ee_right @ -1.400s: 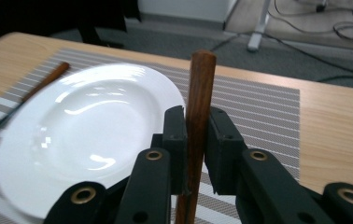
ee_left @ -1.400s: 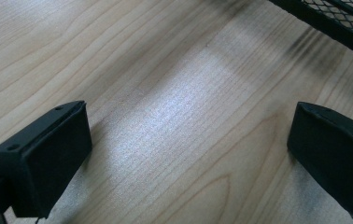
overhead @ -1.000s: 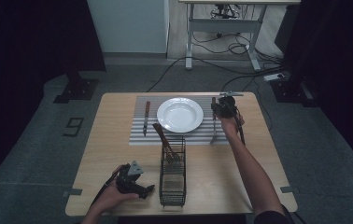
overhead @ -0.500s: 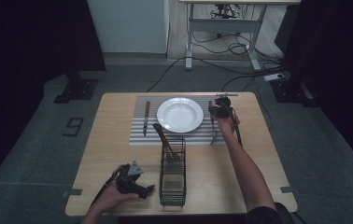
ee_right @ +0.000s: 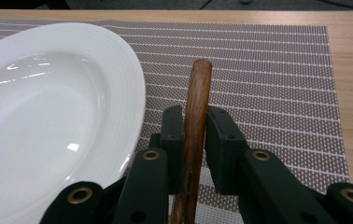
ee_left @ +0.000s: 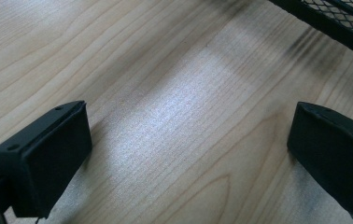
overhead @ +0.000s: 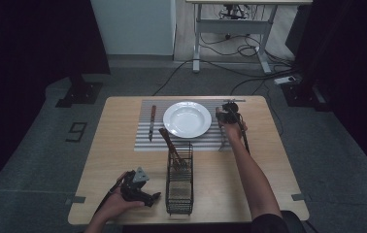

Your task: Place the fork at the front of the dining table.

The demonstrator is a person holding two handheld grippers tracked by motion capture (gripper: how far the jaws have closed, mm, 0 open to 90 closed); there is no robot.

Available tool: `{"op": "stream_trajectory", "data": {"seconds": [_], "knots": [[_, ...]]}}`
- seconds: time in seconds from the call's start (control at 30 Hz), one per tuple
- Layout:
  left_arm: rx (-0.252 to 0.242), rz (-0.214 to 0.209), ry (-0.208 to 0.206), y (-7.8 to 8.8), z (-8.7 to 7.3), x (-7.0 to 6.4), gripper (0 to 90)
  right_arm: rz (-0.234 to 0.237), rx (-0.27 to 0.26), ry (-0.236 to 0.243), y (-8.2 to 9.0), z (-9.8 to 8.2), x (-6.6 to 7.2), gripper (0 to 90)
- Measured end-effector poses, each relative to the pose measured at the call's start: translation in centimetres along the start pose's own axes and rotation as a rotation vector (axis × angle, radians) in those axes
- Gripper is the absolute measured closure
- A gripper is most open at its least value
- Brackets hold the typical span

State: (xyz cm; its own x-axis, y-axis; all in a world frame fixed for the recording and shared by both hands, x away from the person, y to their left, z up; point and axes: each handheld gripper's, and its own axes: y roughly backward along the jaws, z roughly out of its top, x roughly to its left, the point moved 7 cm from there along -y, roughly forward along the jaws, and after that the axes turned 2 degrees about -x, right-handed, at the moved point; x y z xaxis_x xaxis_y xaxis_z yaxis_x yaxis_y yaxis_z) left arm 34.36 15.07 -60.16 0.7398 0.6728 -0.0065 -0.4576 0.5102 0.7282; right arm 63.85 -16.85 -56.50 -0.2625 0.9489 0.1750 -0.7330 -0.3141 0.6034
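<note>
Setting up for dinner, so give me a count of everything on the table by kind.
Wooden-handled utensils: 3 (left utensil, basket utensil, gripped utensil)
White plate: 1
Placemat: 1
Wire basket: 1
Total: 6

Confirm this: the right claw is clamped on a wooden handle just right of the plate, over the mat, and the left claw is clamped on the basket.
Wrong on the left claw: the left gripper view shows its jaws wide open over bare table, the basket off to one side. The right claw does clamp the wooden handle beside the plate, over the mat.
</note>
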Motion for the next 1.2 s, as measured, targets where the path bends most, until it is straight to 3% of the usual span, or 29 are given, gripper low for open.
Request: {"op": "stream_trajectory", "data": {"seconds": [0.27, 0.87, 0.97, 1.03, 1.2], "knots": [[0.000, 0.001, 0.000, 0.0, 0.0, 0.0, 0.0, -0.017, 0.013, 0.007, -0.6, -0.5, -0.1, 77.4], [0.000, 0.002, 0.002, 0.0, 0.0, 0.0, 0.0, -0.065, 0.070, 0.091, -1.9, -1.9, -0.2, 75.2], [0.000, 0.002, 0.003, 0.0, 0.0, -0.1, 0.0, -0.053, 0.069, 0.100, -1.7, -1.8, -0.1, 68.8], [0.000, 0.002, 0.003, 0.0, 0.0, -0.1, 0.0, -0.016, 0.059, 0.081, -1.3, -1.5, 0.2, 63.6], [0.000, 0.002, 0.002, 0.0, 0.0, -0.1, 0.0, 0.020, 0.040, 0.071, 1.1, -0.7, 0.7, 55.0]]}}
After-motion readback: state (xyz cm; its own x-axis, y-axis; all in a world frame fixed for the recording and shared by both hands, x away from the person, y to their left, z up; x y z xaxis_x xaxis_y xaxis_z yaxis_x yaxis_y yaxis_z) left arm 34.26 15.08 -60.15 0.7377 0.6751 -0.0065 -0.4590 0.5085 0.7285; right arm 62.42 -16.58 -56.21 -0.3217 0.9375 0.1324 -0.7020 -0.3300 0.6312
